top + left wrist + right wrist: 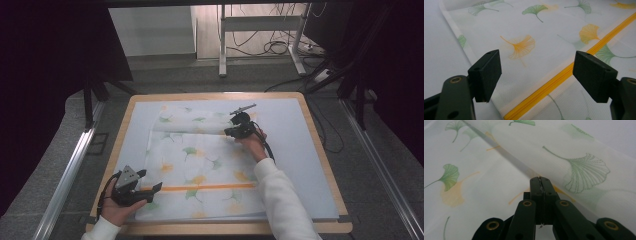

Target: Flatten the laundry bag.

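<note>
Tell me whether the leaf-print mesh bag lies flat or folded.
Partly folded: the mesh bag's far edge is turned back over itself, pinched in the shut right hand-held gripper.

Count on inspection, by kind.

Table point(320, 150): one, with a wooden rim and a pale top.

Mesh bag point(200, 165): one, white, printed with green and orange leaves, lying flat on the table.

Zipper point(200, 188): one, orange, running across the bag near its front edge.

Grippers: two. One left gripper point(150, 181) with two jaws standing apart; one right gripper point(228, 131) with two jaws pressed together.

Hands: two, one on each gripper.

Sleeves: two, both white.

Beyond the table: one metal frame point(260, 30) and one tangle of cables point(272, 47) on the floor; individual cables cannot be counted.
</note>
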